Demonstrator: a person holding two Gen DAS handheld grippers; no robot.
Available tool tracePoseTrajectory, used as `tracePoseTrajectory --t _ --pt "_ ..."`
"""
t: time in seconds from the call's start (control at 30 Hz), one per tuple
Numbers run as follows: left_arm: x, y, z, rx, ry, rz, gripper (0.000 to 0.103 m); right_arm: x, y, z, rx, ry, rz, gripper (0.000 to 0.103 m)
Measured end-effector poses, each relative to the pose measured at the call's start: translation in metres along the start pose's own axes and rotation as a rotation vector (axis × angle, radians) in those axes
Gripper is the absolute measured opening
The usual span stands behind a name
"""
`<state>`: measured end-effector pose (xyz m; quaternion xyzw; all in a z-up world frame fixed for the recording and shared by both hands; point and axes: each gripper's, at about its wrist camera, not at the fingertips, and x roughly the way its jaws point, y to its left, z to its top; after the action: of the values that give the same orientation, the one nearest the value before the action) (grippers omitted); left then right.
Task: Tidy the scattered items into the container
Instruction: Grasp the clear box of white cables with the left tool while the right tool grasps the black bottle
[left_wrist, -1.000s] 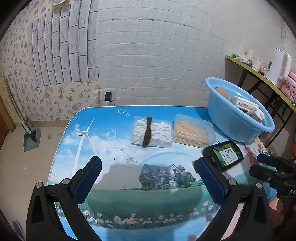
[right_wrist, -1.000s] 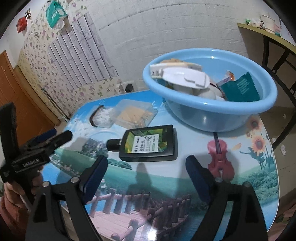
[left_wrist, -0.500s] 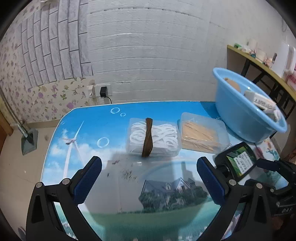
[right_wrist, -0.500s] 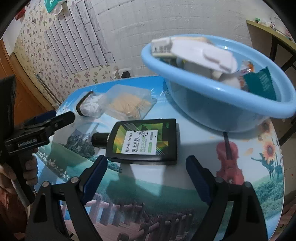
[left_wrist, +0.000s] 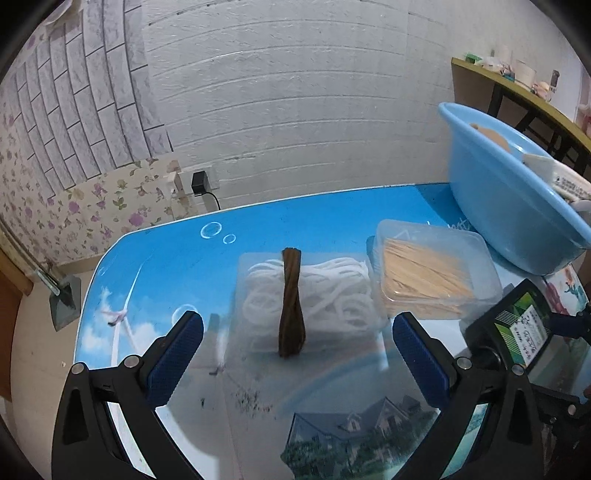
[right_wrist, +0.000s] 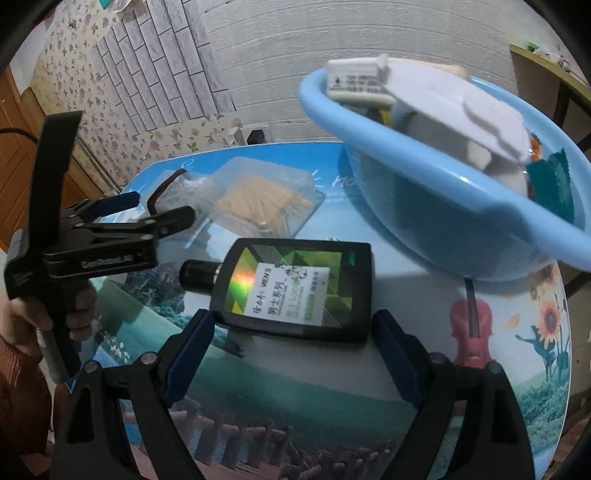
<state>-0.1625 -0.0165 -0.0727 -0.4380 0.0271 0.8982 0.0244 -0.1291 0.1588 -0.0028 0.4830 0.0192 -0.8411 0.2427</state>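
Your right gripper (right_wrist: 291, 350) stood spread, flanking black bottle (right_wrist: 295, 286); left gripper (left_wrist: 295, 349) spread before noodle box (left_wrist: 306, 295), nothing pinched.

Picture-printed table (left_wrist: 177, 266) with blue basin (right_wrist: 436, 206), two clear boxes (left_wrist: 428, 273), black bottle (right_wrist: 295, 291).

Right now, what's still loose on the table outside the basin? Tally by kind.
Clear plastic boxes: 2, the box of white cord and the box of wooden sticks
Black flat bottle: 1
Total: 3
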Motion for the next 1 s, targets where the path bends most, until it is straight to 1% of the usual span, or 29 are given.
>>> tracePoseTrajectory --t 0.1,0.2,0.23,0.27,0.3,0.4,0.63,0.77,0.87,1.0 --pt "0.008 -0.001 0.003 0.025 0.005 0.015 0.103 0.002 0.001 -0.001 -0.002 0.004 -0.002 0.091" --pt "0.012 -0.005 0.004 0.056 0.012 0.001 0.101 0.005 0.001 0.001 -0.006 0.005 -0.006 0.092" --pt "0.011 -0.005 0.004 0.059 0.012 -0.011 0.098 0.006 0.002 0.002 -0.008 0.005 -0.009 0.093" --pt "0.011 -0.005 0.004 0.061 0.009 -0.022 0.089 0.007 0.003 0.003 -0.013 0.005 -0.016 0.094" --pt "0.010 -0.004 0.004 0.060 0.008 -0.018 0.082 0.008 0.005 0.004 -0.019 0.005 -0.026 0.094" --pt "0.007 -0.001 0.003 0.054 0.002 -0.025 0.082 0.009 0.006 0.006 -0.030 0.003 -0.047 0.094" --pt "-0.008 -0.003 -0.008 0.049 -0.002 -0.021 0.082 0.003 0.003 0.004 -0.014 -0.014 -0.029 0.092" --pt "-0.021 -0.006 -0.017 0.035 -0.006 -0.021 0.082 -0.003 0.002 -0.003 -0.008 -0.012 -0.041 0.092" --pt "-0.034 -0.011 -0.026 0.024 -0.011 -0.036 0.082 -0.011 -0.001 -0.009 0.001 -0.017 -0.047 0.092" --pt "-0.053 -0.020 -0.041 0.037 -0.014 -0.041 0.082 -0.024 -0.006 -0.019 0.018 -0.025 -0.064 0.091"
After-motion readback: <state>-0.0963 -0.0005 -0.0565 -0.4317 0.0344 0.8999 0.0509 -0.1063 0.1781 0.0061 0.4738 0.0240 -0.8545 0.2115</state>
